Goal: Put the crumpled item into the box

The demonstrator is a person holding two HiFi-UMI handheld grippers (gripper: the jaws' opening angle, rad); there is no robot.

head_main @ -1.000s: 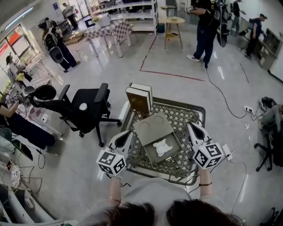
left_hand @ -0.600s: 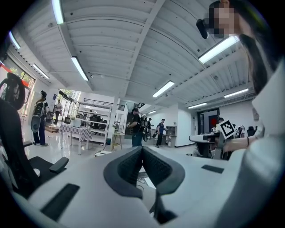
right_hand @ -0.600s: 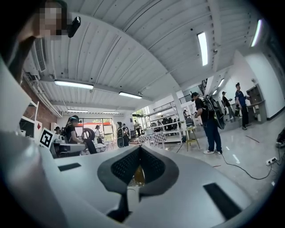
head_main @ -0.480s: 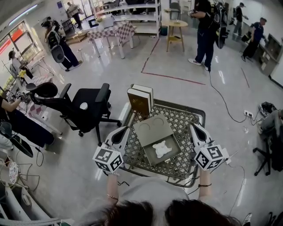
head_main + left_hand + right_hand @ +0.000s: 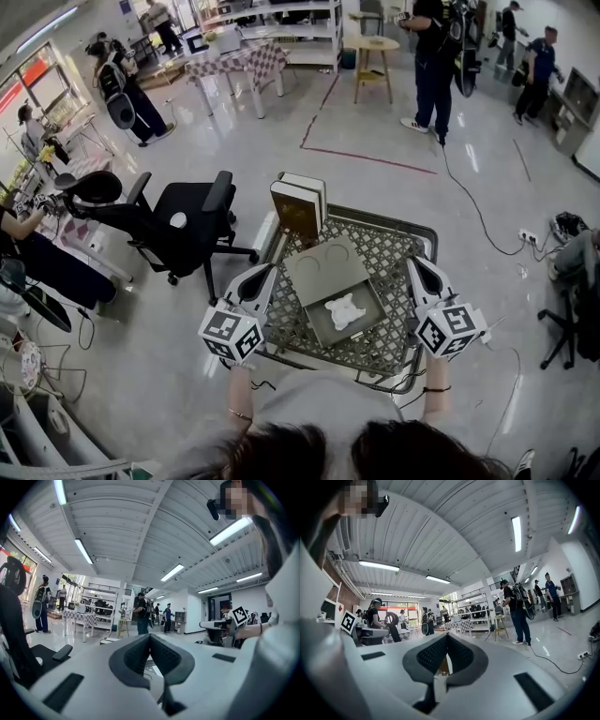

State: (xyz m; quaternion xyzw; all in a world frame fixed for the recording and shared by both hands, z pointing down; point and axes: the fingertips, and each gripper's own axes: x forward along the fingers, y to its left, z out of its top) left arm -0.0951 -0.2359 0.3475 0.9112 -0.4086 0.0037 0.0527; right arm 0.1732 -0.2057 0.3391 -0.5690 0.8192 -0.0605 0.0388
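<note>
Crumpled item (image 5: 344, 311) is seen lying in the open box (image 5: 367, 324) on the lattice desk (image 5: 392, 247), flanked by the left gripper (image 5: 264, 273) and right gripper (image 5: 415, 265), each with fingers (image 5: 133, 656) pressed together on nothing, with glossy floor (image 5: 281, 141) and a black office chair (image 5: 183, 225) alongside.

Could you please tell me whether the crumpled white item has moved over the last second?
No. The crumpled white item lies on the same spot inside the open box, just below the lid, as before.
</note>
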